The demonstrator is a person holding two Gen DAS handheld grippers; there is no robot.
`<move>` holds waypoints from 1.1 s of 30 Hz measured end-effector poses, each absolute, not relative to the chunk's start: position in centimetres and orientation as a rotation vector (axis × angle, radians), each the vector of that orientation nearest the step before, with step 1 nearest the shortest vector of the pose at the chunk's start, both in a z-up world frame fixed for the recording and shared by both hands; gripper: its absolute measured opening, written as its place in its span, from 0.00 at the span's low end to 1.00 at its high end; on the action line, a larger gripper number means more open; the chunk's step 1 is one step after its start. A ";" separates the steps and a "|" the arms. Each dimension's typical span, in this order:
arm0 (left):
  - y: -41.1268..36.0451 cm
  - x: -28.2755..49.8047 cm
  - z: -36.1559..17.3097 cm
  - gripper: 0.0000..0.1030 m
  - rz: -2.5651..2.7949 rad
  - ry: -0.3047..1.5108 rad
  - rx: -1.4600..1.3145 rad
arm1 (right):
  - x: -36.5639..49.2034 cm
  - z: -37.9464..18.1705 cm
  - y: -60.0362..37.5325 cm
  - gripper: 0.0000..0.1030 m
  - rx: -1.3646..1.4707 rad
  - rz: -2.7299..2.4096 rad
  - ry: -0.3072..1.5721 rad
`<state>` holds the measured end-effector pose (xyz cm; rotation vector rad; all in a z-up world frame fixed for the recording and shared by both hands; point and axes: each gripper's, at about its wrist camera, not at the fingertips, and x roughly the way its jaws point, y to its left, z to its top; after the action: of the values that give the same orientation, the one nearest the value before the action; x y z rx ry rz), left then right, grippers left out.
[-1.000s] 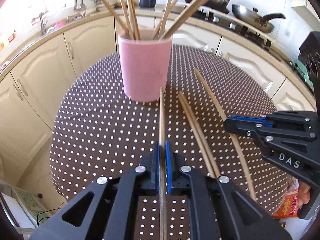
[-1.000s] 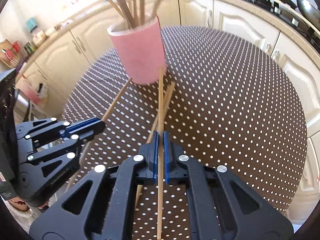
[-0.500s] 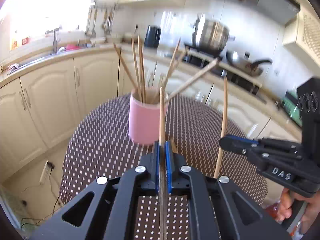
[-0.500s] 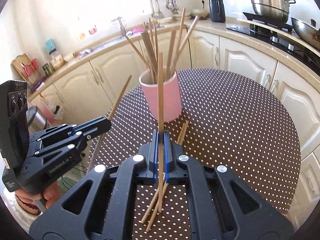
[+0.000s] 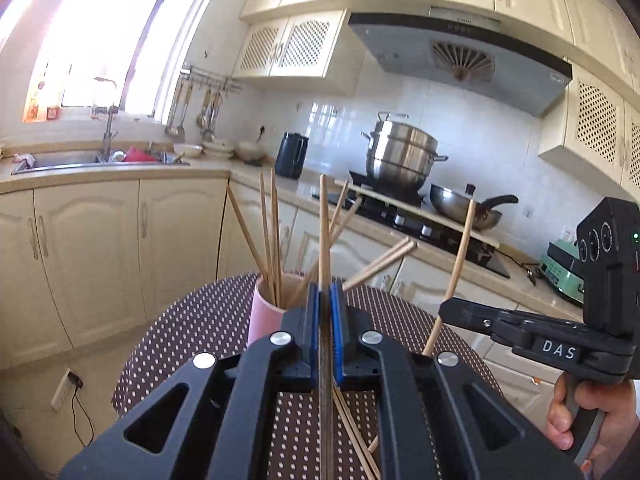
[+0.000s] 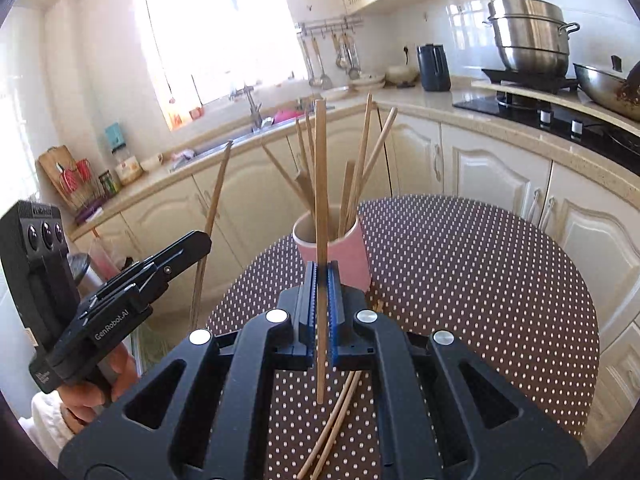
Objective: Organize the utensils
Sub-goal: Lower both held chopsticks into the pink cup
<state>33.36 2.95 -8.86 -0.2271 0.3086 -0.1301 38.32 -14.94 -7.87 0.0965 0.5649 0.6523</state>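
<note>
The left wrist view takes in the range hood (image 5: 460,46), the wall cupboards and the right tool (image 5: 452,307) from the side, clenched on one chopstick (image 5: 460,254) that rises steeply out of its tip, with a hand (image 5: 588,416) on the grip below. The right wrist view shows none of the hood; it gives instead the window, a cutting board (image 6: 60,172) on the counter at far left, and the left tool (image 6: 202,242) from the side, clamped on its own chopstick (image 6: 214,204), which stands nearly upright in the air (a hand (image 6: 100,384) wraps that handle too).

Each camera looks along its own pinched jaws: the left tool (image 5: 325,308) grips a chopstick (image 5: 324,232) running straight up the middle of its view, and the right tool (image 6: 322,284) grips a chopstick (image 6: 321,168) the same way, its lower end hanging free above the desk.

The pink cup (image 6: 346,250) stands on the round dotted desk (image 6: 480,272) just beyond both tools. It holds a loose bundle of chopsticks (image 6: 360,164) that fan outward above the rim; the same cup (image 5: 262,312) shows partly behind the left tool's fingers. Two or three more chopsticks (image 6: 334,428) lie flat on the desk under the right tool, also glimpsed in the left view (image 5: 354,436).
</note>
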 end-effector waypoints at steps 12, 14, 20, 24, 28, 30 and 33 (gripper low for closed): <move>2.8 38.6 -5.4 0.06 -0.071 0.074 -0.182 | 42.8 -4.5 -15.0 0.05 0.135 0.624 0.404; 2.9 39.7 -4.9 0.06 -0.063 0.043 -0.184 | 43.6 -3.9 -15.0 0.05 0.137 0.625 0.381; 3.3 43.4 -4.2 0.06 -0.038 -0.020 -0.203 | 46.0 -2.0 -14.7 0.05 0.140 0.643 0.323; 3.8 45.5 -4.3 0.06 -0.015 -0.048 -0.233 | 47.0 -1.4 -14.1 0.05 0.127 0.657 0.284; 3.8 46.9 -4.9 0.06 0.014 -0.073 -0.250 | 48.1 -1.6 -13.1 0.05 0.133 0.689 0.275; 3.6 47.5 -5.2 0.06 0.033 -0.084 -0.239 | 48.3 -1.9 -12.4 0.05 0.112 0.708 0.279; 3.5 48.2 -5.8 0.06 0.046 -0.089 -0.232 | 48.7 -2.8 -11.3 0.05 0.088 0.738 0.293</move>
<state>48.21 3.54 -5.78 -0.2315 -0.0886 0.0460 48.69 -11.28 -2.76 0.0880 0.2925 0.7380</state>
